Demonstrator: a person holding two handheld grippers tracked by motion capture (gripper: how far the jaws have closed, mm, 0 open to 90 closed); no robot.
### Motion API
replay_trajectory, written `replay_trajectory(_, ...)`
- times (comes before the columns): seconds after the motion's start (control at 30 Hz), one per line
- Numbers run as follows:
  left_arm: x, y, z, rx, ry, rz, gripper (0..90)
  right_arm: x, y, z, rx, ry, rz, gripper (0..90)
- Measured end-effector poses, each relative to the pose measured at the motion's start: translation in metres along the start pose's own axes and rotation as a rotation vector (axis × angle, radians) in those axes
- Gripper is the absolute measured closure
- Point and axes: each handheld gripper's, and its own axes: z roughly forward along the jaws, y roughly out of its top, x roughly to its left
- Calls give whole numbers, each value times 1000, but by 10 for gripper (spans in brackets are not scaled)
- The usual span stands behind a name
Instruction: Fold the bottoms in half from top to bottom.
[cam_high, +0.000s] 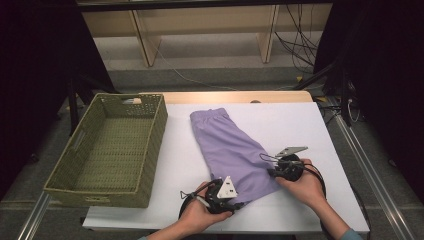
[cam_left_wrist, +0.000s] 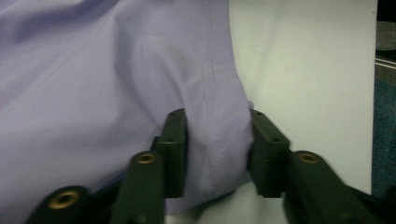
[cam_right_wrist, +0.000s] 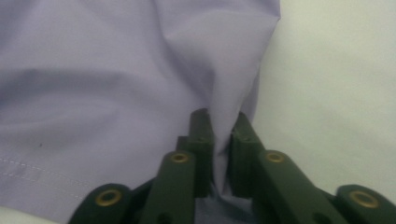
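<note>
A folded lilac garment (cam_high: 231, 150) is laid slantwise on the white table (cam_high: 300, 125), just to the right of the woven green basket (cam_high: 112, 150). Its near hem is gripped at two corners. The left tool (cam_left_wrist: 215, 140) is half closed around a bunched fold of the hem, the fabric filling the gap. The right tool (cam_right_wrist: 223, 140) is clamped tightly on a pinched ridge of cloth at the garment's right edge.

bare white table (cam_high: 300, 120) lies open right of the purple cloth (cam_high: 230, 150); the wicker basket (cam_high: 112, 150) blocks the left.
</note>
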Motion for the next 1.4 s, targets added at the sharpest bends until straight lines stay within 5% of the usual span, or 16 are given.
replay_trajectory(0.27, 5, -1, -4, 9, -6, -9, 850, 3, 1, -1, 2, -8, 6, 892)
replay_trajectory(1.0, 11, -21, -34, 76, -69, 90, 855, 32, -8, -10, 47, 56, 35, 895)
replay_trajectory(1.13, 13, -25, -40, 83, -85, 92, 855, 40, -9, -11, 54, 60, 35, 895)
replay_trajectory(1.17, 13, -27, -41, 83, -88, 92, 855, 40, -10, -12, 66, 61, 3, 895)
replay_trajectory(1.2, 13, -28, -42, 85, -93, 91, 855, 44, -10, -12, 54, 61, 41, 894)
replay_trajectory(1.4, 15, -36, -51, 103, -100, 94, 855, 55, -13, -14, 60, 86, 31, 894)
